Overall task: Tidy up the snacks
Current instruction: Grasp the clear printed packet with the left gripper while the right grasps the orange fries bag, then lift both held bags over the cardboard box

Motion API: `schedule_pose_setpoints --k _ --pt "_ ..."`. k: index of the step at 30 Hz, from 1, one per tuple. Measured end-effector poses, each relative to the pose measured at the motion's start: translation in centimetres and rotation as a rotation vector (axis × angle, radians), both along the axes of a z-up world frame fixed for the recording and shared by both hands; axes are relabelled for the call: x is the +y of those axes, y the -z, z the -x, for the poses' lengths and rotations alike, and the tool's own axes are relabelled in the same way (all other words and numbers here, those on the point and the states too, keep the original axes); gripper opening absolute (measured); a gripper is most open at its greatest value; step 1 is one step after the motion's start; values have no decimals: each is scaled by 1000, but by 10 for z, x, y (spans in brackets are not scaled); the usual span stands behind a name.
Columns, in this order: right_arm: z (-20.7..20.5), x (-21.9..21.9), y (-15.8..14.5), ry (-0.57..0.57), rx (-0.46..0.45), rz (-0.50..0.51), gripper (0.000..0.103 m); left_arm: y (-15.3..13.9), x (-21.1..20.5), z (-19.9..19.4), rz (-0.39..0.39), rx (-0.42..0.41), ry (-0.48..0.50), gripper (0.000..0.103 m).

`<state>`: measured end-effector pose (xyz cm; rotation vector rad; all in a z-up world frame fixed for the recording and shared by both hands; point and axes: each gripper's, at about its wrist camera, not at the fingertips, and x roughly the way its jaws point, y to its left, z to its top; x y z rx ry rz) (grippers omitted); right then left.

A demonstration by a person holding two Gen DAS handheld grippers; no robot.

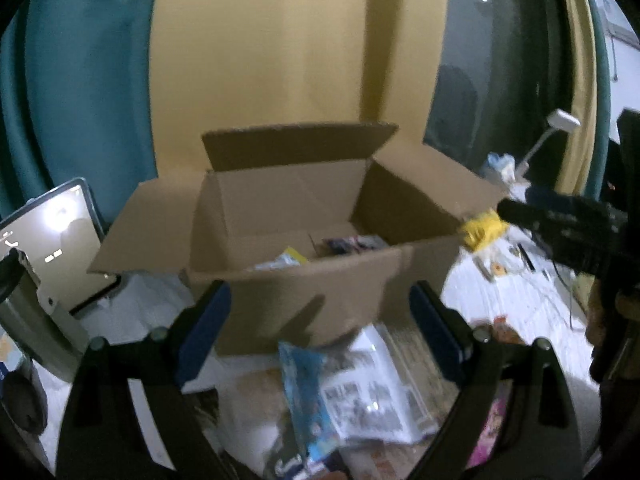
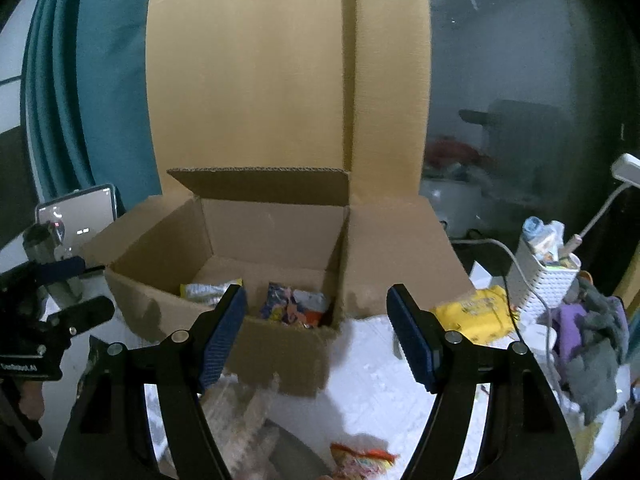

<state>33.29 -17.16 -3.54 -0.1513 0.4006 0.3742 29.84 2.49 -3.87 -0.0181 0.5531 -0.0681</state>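
Note:
An open cardboard box (image 1: 304, 308) (image 2: 280, 356) stands on the white table. Inside it lie a yellow-white packet (image 2: 210, 290) (image 1: 284, 260) and a colourful packet (image 2: 296, 304) (image 1: 352, 244). My left gripper (image 1: 320, 296) is open wide in front of the box, with nothing between its pads. Below it on the table lie a blue packet (image 1: 304, 392), a white printed packet (image 1: 372, 392) and a pink packet (image 1: 492, 428). My right gripper (image 2: 316, 294) is open and empty before the box's right corner. An orange packet (image 2: 360, 460) lies under it. The left gripper (image 2: 76, 288) shows at that view's left edge.
A lit phone (image 1: 52, 240) (image 2: 76, 216) stands on a holder left of the box. A yellow pack (image 2: 476, 312) (image 1: 482, 232), a white basket (image 2: 548, 284), a white lamp and a heap of cloths (image 2: 592, 344) crowd the right. A tall cardboard sheet and a teal curtain rise behind.

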Motion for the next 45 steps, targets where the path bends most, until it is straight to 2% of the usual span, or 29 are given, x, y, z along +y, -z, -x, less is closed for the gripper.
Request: schedule_pose_setpoints --k 4,12,21,24,28,31,39,42,44,45 --pt "10 -15 8 4 12 20 76 13 -7 4 -12 45 7 91" --pt "17 -45 29 33 60 6 76 49 -11 -6 -1 205 28 91" --pt "22 -72 76 71 205 -51 76 76 -34 -15 -24 307 76 91" --pt "22 -75 93 73 253 -54 76 81 -37 -18 -50 318 65 91" --pt "19 -76 112 73 317 -63 76 90 -31 -23 -42 359 37 91" --pt "17 -74 122 68 344 -66 76 95 -26 -24 -18 365 33 91" --pt "14 -56 147 11 413 -33 75 96 -28 -26 -35 353 28 91" --pt "16 -54 146 1 408 -29 63 97 -33 -23 -63 336 39 88" --pt "17 -53 146 1 401 -21 61 96 -34 -21 -73 324 43 82" --pt "17 -52 146 -1 396 -17 56 94 -35 -20 -87 315 43 78"
